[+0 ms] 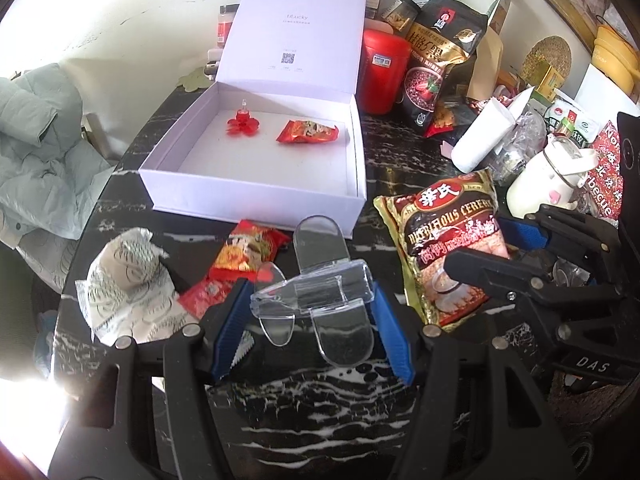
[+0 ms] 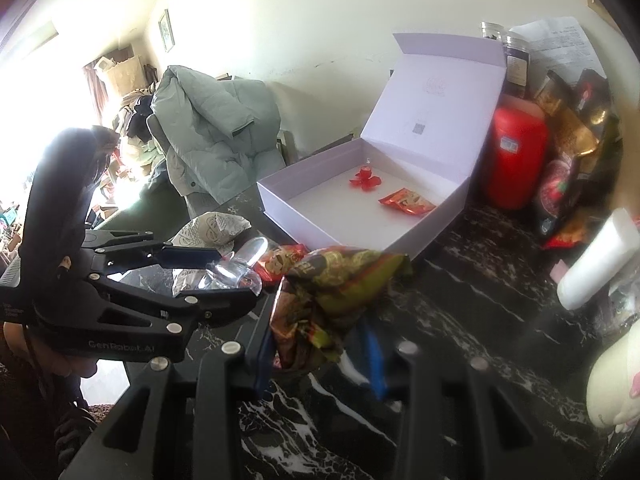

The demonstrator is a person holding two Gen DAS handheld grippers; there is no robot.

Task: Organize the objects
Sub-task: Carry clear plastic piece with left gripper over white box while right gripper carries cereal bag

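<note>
Currently the left gripper (image 1: 310, 312) is closed on a clear plastic clip (image 1: 316, 300), its blue pads (image 1: 390, 332) pressing the clip's two sides. The clip is held above the black marble table (image 1: 320, 408), near the front wall of the white box (image 1: 256, 196). In the right wrist view the same clip (image 2: 236, 270) shows at the tips of the left gripper (image 2: 240, 280), beside a crumpled white wrapper (image 2: 208, 232).

The right gripper (image 2: 320, 344) is closed on a cereal packet (image 2: 332, 288); the packet bunches up between the fingers and sits clear of the table. In the left wrist view the packet (image 1: 452, 240) is pinched near its right edge by the right gripper (image 1: 484, 248), to the right of the clip.

The box stands open with its lid (image 1: 292, 36) upright against the wall. Inside lie a red flower-shaped piece (image 1: 242, 124) at the left and a red snack sachet (image 1: 308, 132) at the right, apart from each other.

On the table in front of the box:
- two red snack sachets (image 1: 244, 256), overlapping, just left of the clip;
- the white wrapper (image 1: 128, 280), left of the sachets.

Behind and right of the box:
- a red canister (image 1: 382, 72);
- a dark cereal bag (image 1: 440, 60), leaning upright;
- a white tube (image 1: 480, 140);
- a white bottle (image 1: 548, 180).

A grey-green jacket (image 1: 36, 140) hangs over a chair at the left.
</note>
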